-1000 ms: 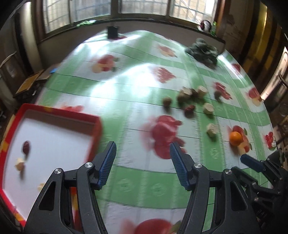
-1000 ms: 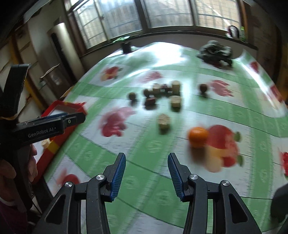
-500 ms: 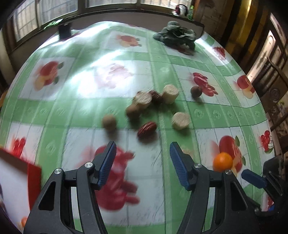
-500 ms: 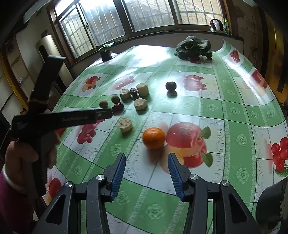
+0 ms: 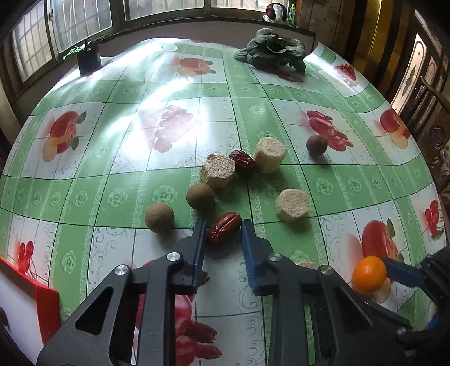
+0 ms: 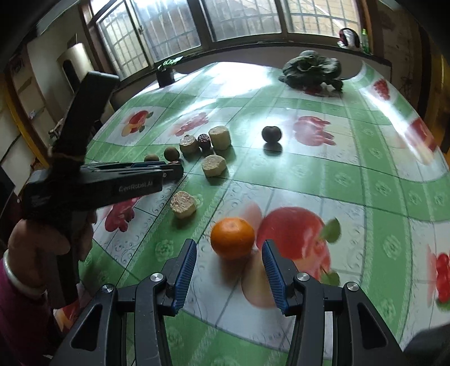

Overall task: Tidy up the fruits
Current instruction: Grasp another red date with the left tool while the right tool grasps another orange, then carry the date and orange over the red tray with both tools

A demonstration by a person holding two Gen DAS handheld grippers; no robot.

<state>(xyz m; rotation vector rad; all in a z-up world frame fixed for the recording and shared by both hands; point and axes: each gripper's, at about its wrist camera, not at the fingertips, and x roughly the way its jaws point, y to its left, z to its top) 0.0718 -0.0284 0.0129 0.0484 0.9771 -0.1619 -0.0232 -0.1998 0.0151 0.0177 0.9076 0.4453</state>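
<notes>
Left gripper (image 5: 222, 229) moved from over the red tray (image 5: 46, 307) across to the fruit cluster, and its jaws just closed onto a red date (image 5: 224, 228). Right gripper (image 6: 229, 254) came up to the orange (image 6: 232, 238), jaws part-open either side, not touching. Desk (image 5: 174, 93) has a green fruit-print cloth under barred windows (image 6: 239, 19); leafy vegetable (image 5: 274, 48) at the far edge.

From my feed, the red tray (image 5: 46, 305) is cut off at the left edge; the left gripper (image 6: 171, 169) hides most of the date behind it.
</notes>
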